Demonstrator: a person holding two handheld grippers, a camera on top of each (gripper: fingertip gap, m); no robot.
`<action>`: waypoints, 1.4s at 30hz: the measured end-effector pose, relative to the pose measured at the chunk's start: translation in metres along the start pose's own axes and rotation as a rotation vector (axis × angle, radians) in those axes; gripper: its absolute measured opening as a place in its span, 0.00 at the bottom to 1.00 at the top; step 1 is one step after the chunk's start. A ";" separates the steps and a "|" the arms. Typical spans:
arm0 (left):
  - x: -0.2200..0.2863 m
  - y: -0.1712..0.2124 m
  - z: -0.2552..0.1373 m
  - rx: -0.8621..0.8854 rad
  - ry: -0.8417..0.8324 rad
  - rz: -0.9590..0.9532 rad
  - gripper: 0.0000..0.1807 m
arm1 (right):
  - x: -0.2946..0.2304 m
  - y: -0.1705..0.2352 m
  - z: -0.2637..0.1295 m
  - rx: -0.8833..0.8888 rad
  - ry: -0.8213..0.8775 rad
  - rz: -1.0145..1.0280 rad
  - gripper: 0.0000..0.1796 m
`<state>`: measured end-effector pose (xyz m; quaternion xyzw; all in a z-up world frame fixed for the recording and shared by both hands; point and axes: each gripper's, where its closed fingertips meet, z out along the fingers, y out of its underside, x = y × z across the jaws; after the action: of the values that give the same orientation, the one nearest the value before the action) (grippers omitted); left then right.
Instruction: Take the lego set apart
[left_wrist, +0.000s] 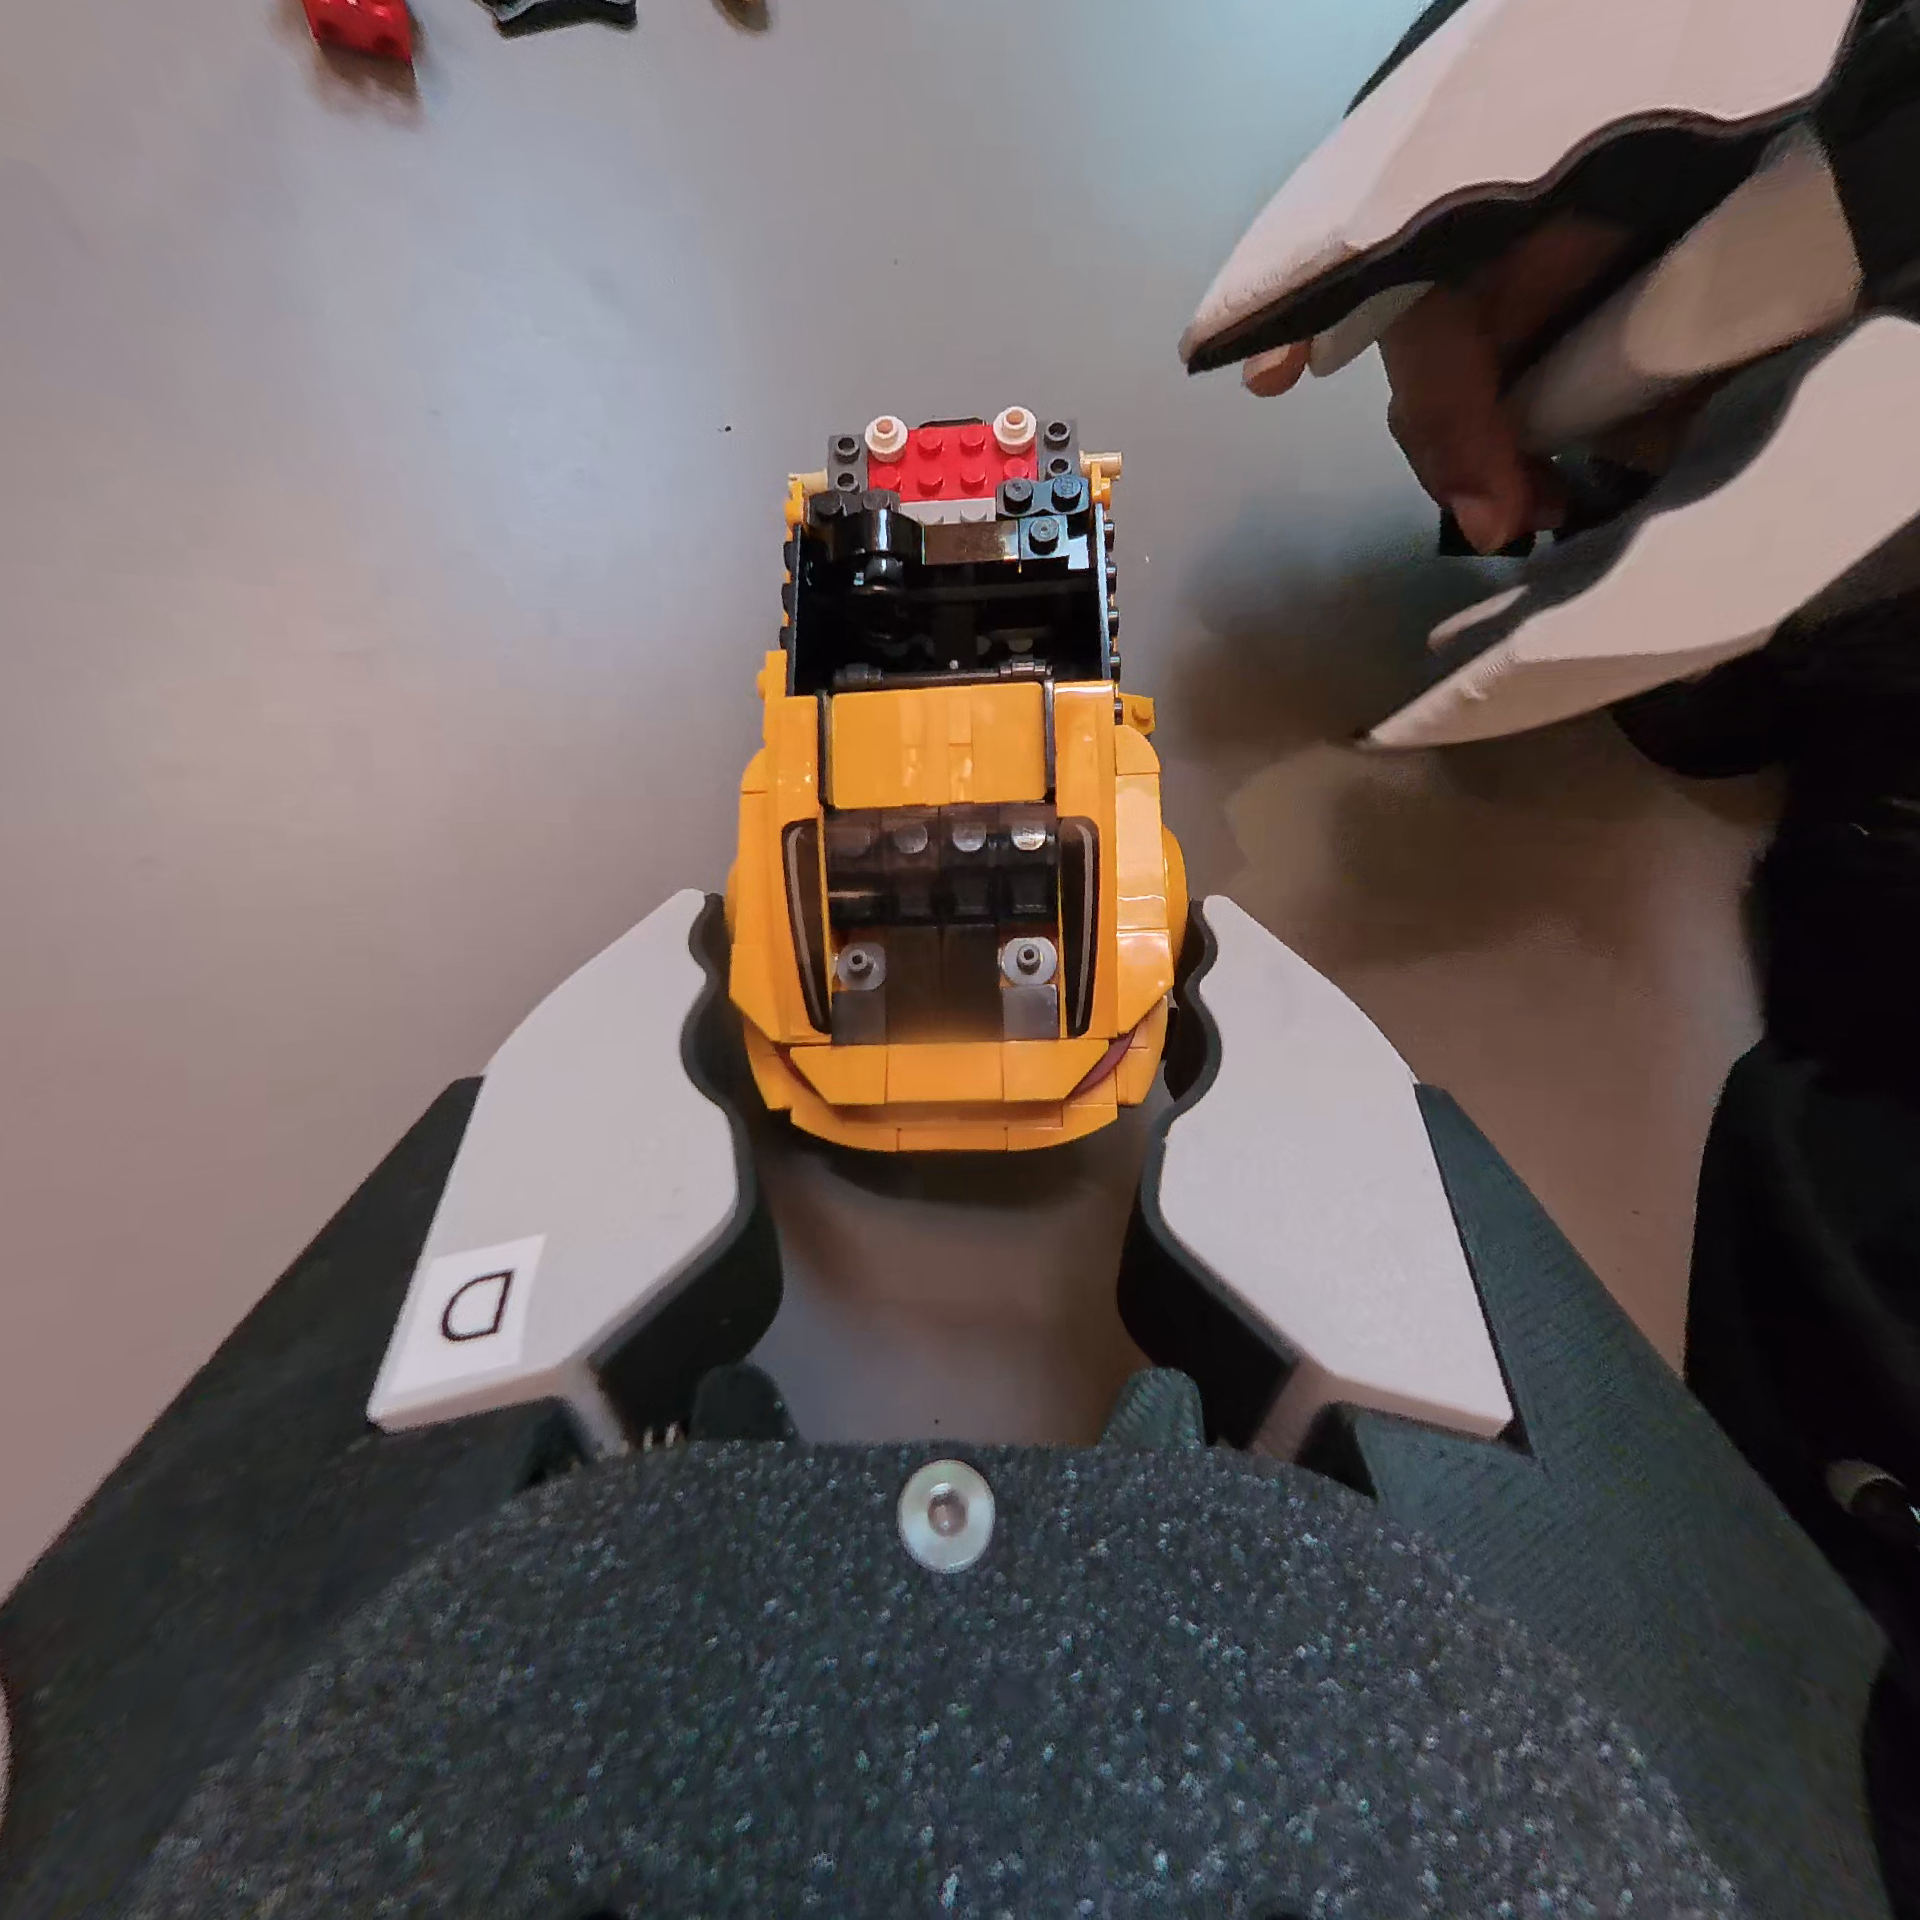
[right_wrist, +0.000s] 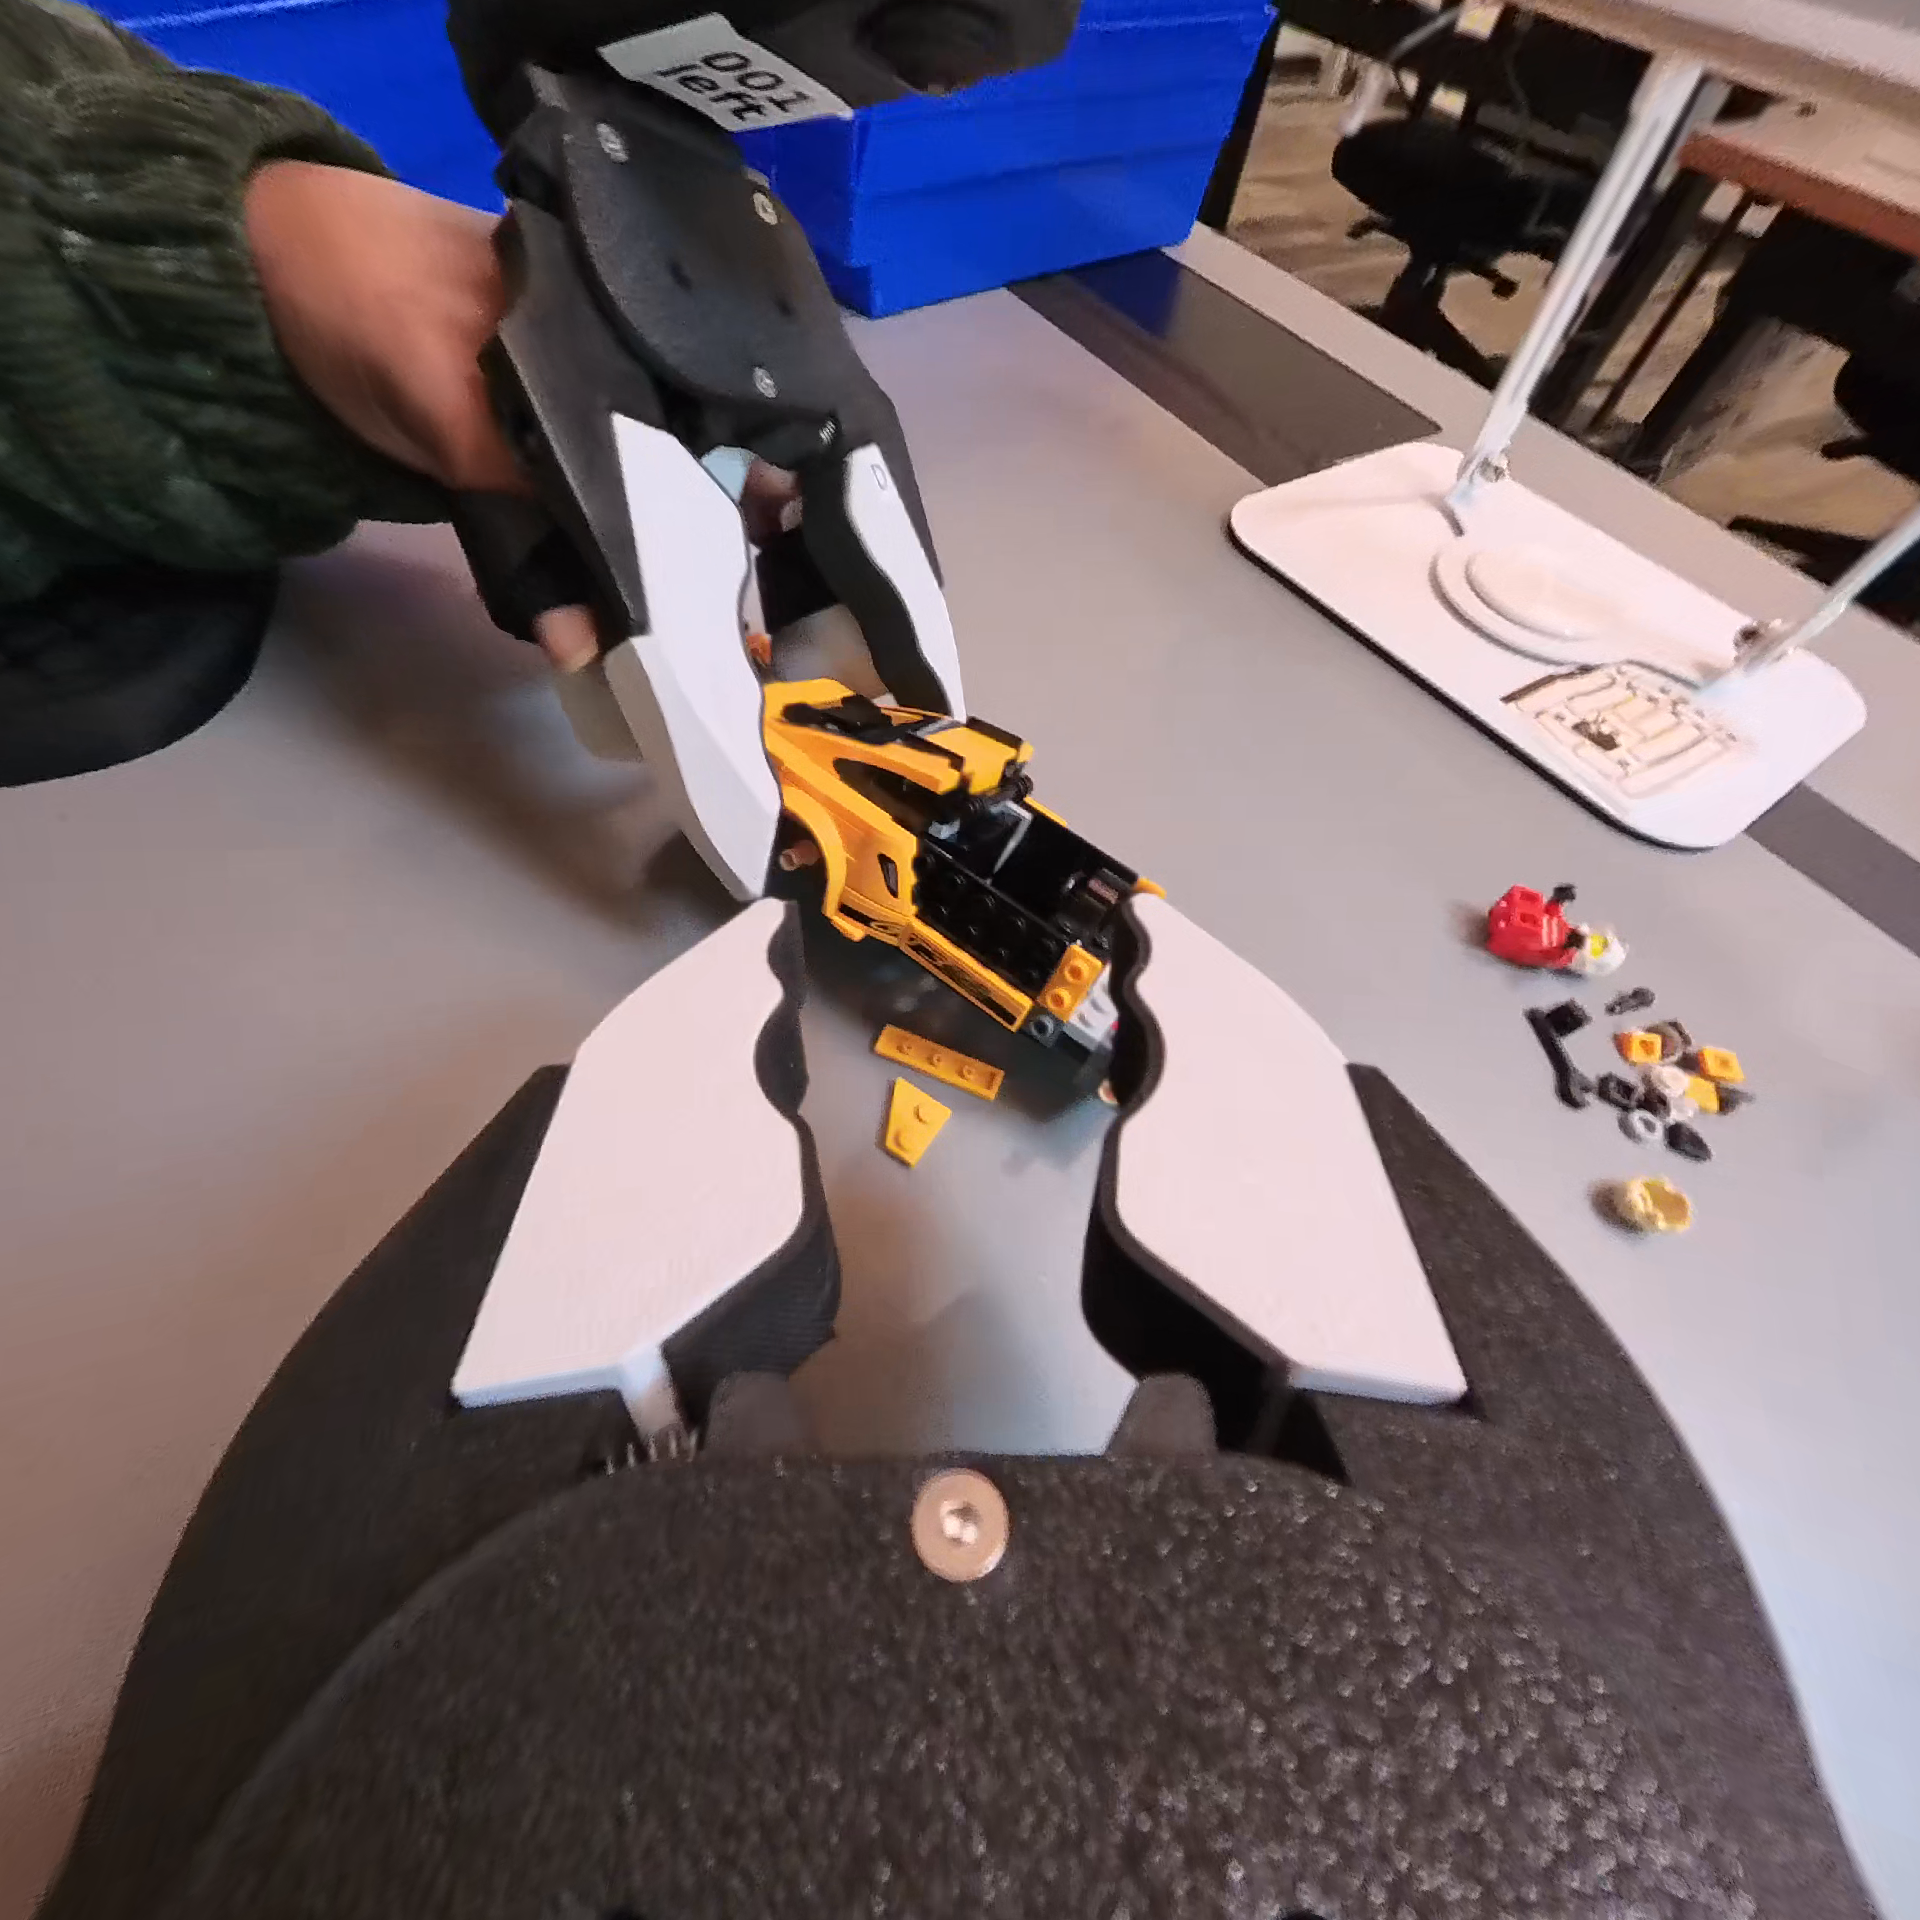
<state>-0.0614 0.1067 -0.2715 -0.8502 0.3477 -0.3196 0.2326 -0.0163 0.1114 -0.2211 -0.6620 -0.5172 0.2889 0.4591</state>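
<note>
The left hand-held gripper (left_wrist: 951, 997) clamps the yellow lego car (left_wrist: 951, 831); the right hand-held gripper (right_wrist: 956, 987), spread apart, could knock loose plates (right_wrist: 935, 1081) off the table (right_wrist: 1351, 727).

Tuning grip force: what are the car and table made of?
Car: looks like hard glossy plastic; studs, brick seams and sharp highlights show. Table: smooth matte grey, probably laminate, with only soft reflections; can't confirm. Left gripper clamps the car.

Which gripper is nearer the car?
Left. The left gripper is clamped on the car at one end; the right gripper is open beside its other end.
</note>
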 end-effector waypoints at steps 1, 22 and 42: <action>0.000 0.000 0.000 0.001 0.001 -0.001 0.45 | 0.002 0.003 0.000 -0.006 0.003 0.015 0.30; -0.005 0.009 0.009 -0.075 -0.159 0.457 0.45 | 0.014 0.034 0.004 -0.228 -0.262 -0.098 0.32; 0.006 -0.014 0.002 0.048 0.188 -0.276 0.45 | 0.014 0.024 0.009 -0.199 0.055 -0.622 0.12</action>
<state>-0.0503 0.1116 -0.2612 -0.8504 0.2403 -0.4348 0.1733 -0.0097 0.1262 -0.2457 -0.5216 -0.7076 0.0647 0.4722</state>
